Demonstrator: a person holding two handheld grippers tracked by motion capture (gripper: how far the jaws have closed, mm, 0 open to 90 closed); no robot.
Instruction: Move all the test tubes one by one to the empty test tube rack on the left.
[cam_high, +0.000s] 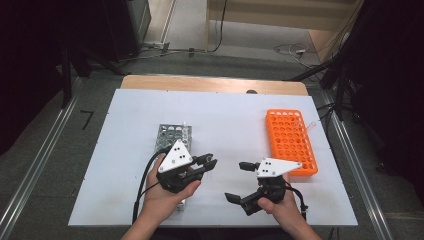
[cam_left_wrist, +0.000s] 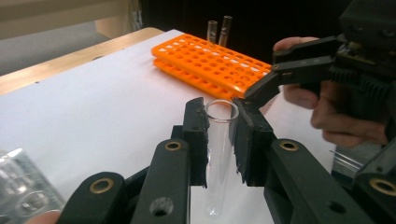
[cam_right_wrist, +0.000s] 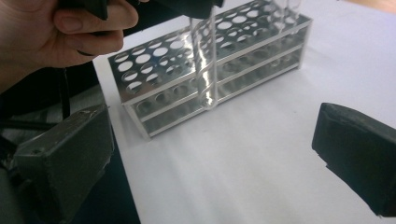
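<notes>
I'm holding the glass test tube (cam_left_wrist: 219, 140) pinched near its rim in my left gripper (cam_high: 207, 163), just right of the metal rack (cam_high: 171, 136). It's light, slick, brittle. My right gripper (cam_high: 240, 181) is gaping wide; I'm aiming mid-tube.

An orange tube rack (cam_high: 290, 142) lies near the right edge of the white table (cam_high: 130, 130), with clear tubes (cam_left_wrist: 219, 31) at its far corner. A metal rack (cam_high: 172, 134) stands left of centre.

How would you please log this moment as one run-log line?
left tool: shut on test tube, held upright | right tool: open, facing it | metal rack behind | orange rack at right
</notes>
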